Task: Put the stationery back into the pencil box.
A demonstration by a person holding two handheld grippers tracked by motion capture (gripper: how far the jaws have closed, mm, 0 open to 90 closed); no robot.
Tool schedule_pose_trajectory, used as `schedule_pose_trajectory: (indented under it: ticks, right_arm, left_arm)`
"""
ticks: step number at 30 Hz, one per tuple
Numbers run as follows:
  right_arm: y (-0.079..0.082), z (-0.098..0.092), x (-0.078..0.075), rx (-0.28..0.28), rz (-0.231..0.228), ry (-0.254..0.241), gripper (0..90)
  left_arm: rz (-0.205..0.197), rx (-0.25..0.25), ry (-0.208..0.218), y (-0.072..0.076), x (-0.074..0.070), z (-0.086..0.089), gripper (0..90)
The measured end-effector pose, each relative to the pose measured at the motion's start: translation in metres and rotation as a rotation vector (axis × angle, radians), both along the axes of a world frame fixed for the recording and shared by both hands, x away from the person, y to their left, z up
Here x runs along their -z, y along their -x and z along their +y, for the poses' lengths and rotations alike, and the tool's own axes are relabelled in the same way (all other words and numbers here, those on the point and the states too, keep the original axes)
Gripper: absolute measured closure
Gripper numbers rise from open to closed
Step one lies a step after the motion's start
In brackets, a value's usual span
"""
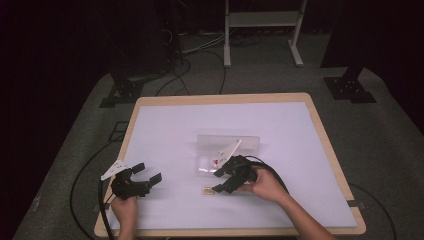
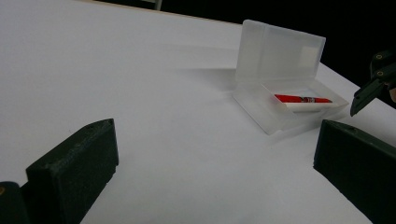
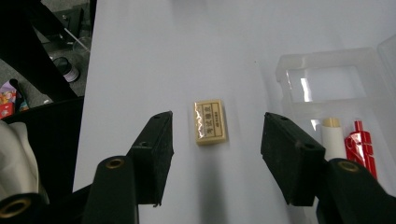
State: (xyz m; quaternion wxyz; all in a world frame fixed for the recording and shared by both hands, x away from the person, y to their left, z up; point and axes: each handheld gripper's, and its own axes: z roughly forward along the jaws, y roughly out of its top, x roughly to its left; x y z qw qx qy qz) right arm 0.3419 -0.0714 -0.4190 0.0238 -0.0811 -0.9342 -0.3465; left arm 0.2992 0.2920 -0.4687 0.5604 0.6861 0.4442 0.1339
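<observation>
A small cream eraser (image 3: 211, 121) with dark print lies flat on the white table top. My right gripper (image 3: 217, 140) is open, with one jaw on each side of the eraser and neither touching it. In the high view the eraser (image 1: 206, 190) sits just left of the right gripper (image 1: 218, 181). Right behind it stands a clear plastic case (image 1: 215, 141) with its lid up. The case (image 2: 280, 60) holds a red pen (image 2: 299, 98) and a white stick (image 3: 332, 137). My left gripper (image 1: 149, 172) is open and empty near the front left of the table.
A white mat (image 1: 280, 125) covers the wooden table (image 1: 320, 125). Black cables trail from both grippers over the front edge. Beyond the table's far side are a black stand base (image 1: 350, 90) and a white frame (image 1: 262, 30) on the floor.
</observation>
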Motion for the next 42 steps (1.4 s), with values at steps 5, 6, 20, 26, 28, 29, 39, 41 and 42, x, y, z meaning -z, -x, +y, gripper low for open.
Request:
schedule_pose_trajectory:
  ticks: [5, 6, 20, 26, 28, 29, 39, 41, 42]
  right_arm:
    - [0.005, 0.006, 0.002, -0.022, 0.002, -0.004, 44.2]
    - [0.006, 0.009, 0.004, -0.031, 0.000, 0.001, 44.4]
    - [0.008, 0.024, 0.016, -0.057, 0.001, 0.033, 48.0]
    - [0.007, 0.026, 0.018, -0.055, -0.003, 0.039, 49.1]
    - [0.006, 0.026, 0.018, -0.056, -0.010, 0.040, 49.4]
    - [0.006, 0.026, 0.019, -0.057, -0.010, 0.039, 49.6]
    - [0.002, 0.029, 0.025, -0.054, -0.008, 0.058, 52.0]
    - [0.001, 0.030, 0.027, -0.053, -0.009, 0.062, 53.6]
    - [0.001, 0.030, 0.027, -0.053, -0.011, 0.066, 53.8]
  left_arm:
    - [-0.002, 0.000, -0.001, 0.000, 0.000, 0.000, 0.0]
    - [-0.003, -0.001, 0.001, 0.000, 0.000, 0.000, 0.0]
    - [-0.003, 0.001, 0.003, 0.000, 0.000, 0.000, 0.0]
    - [-0.003, 0.000, 0.005, 0.000, 0.000, 0.000, 0.0]
    - [-0.003, 0.000, 0.005, 0.000, 0.000, 0.000, 0.0]
    - [-0.003, 0.000, 0.005, 0.000, 0.000, 0.000, 0.0]
    - [-0.003, -0.001, 0.008, 0.000, 0.000, 0.000, 0.0]
    - [-0.002, 0.000, 0.006, 0.000, 0.000, 0.000, 0.0]
    - [-0.003, 0.000, 0.006, 0.000, 0.000, 0.000, 0.0]
